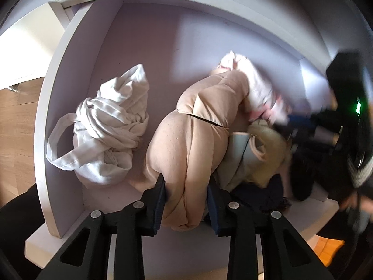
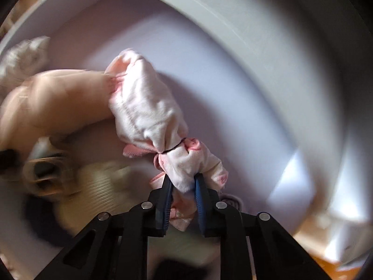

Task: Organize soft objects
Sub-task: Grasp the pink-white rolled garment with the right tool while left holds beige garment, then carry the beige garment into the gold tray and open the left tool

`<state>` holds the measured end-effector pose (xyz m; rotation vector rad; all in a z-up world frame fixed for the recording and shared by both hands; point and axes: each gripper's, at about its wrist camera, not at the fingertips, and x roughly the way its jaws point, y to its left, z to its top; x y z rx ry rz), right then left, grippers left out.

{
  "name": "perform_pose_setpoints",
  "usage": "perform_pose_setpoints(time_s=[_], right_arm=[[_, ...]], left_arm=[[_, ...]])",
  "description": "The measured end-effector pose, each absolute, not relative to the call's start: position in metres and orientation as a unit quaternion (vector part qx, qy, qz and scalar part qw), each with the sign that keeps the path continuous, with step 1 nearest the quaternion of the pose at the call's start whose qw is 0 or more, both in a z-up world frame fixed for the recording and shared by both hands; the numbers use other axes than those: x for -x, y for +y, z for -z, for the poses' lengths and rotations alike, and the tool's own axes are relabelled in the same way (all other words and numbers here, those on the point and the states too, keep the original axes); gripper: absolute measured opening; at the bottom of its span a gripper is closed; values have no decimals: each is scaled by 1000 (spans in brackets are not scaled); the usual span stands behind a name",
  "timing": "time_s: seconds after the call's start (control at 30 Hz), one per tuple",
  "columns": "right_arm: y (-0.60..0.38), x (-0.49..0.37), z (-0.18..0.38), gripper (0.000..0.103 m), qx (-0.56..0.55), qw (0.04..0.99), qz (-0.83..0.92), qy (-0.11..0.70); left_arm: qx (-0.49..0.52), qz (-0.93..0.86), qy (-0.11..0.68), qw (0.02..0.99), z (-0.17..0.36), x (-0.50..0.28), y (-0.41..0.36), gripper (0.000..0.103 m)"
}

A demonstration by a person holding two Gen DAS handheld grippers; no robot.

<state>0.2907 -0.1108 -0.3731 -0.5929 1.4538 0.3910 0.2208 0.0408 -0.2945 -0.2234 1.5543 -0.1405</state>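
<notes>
My left gripper (image 1: 186, 200) is clenched around the near end of a beige bundle (image 1: 186, 140), one pad on each side of the cloth. That bundle is a long roll tied with a thin black band around its middle; its long axis runs from my fingers away toward the far right, where its far end curves against the pink-and-white bundle (image 1: 258, 88). It lies on the floor of a white shelf compartment (image 1: 139, 42).

My right gripper (image 2: 183, 193) is grasping the near tip of the pink-and-white bundle (image 2: 144, 107), the fabric pinched between the blue pads. This roll, cinched by a black band near my fingers, points away and to the left, its far end touching the beige one.

To the left, apart from the beige roll, sits a crumpled white cloth bag (image 1: 105, 130). Pale yellow cloth (image 1: 268, 147) and dark clothing (image 1: 261, 196) lie at the right.
</notes>
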Motion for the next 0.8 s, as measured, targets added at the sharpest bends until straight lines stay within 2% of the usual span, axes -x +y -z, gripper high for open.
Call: perform_pose_setpoints(time_s=[0.27,0.5,0.8], right_arm=[[-127,-283,379,14,143,691,-131,697],[-128,-270,373,14,145,712,-116,677],[-133,-252,361,14,141,717,-121,672]], left_arm=[[145,93,679,714,265,-215,44,31],[190,119,656,721,242,-204,53,31],[218,165,606,747,186,-180,64,30]])
